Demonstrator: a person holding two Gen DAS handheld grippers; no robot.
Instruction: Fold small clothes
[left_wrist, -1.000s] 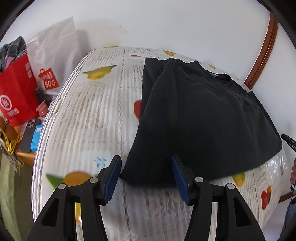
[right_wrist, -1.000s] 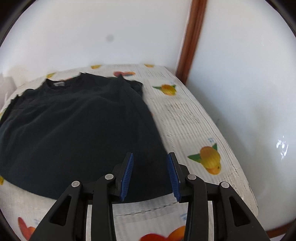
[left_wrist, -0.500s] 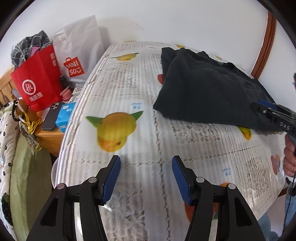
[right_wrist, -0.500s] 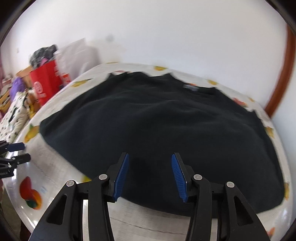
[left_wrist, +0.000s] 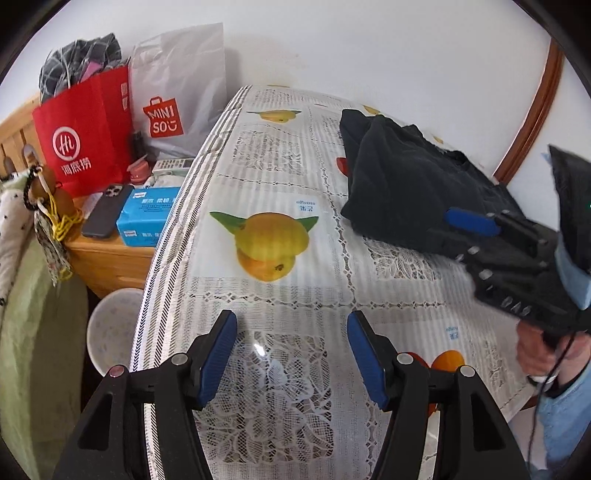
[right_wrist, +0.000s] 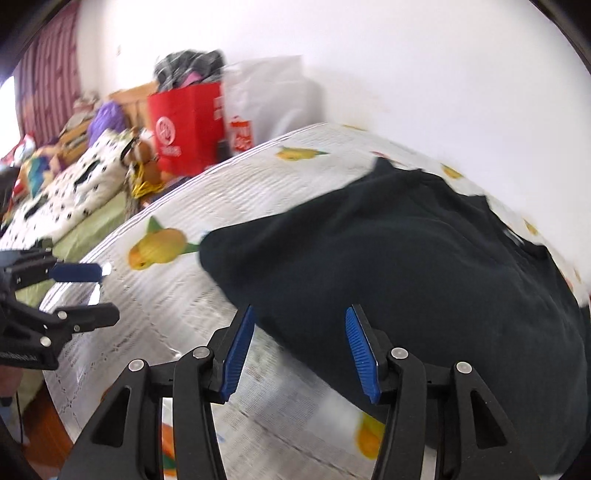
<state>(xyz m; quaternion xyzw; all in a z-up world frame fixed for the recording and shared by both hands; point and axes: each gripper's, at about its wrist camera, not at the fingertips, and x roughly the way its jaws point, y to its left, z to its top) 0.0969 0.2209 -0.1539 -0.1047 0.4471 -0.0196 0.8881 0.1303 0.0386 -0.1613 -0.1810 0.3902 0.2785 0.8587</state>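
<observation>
A black T-shirt (left_wrist: 410, 184) lies spread on a table with a white fruit-print lace cloth (left_wrist: 280, 295); it fills the right of the right wrist view (right_wrist: 406, 266). My left gripper (left_wrist: 291, 354) is open and empty over the bare cloth, well short of the shirt. My right gripper (right_wrist: 299, 350) is open and empty, its fingers just above the shirt's near hem. The right gripper also shows at the right of the left wrist view (left_wrist: 472, 221), and the left gripper at the left of the right wrist view (right_wrist: 85, 291).
Left of the table stands a wooden nightstand (left_wrist: 107, 254) with a red paper bag (left_wrist: 85, 133), a white Miniso bag (left_wrist: 177, 103), a phone (left_wrist: 105, 216) and a blue tissue pack (left_wrist: 147, 214). A white bowl (left_wrist: 110, 336) sits below. A bed with a spotted blanket (right_wrist: 70, 192) lies further left.
Both grippers have pulled back from the shirt and swung left. The left one now hangs over bare cloth near the table's left edge. The right one now faces the shirt's left hem.
</observation>
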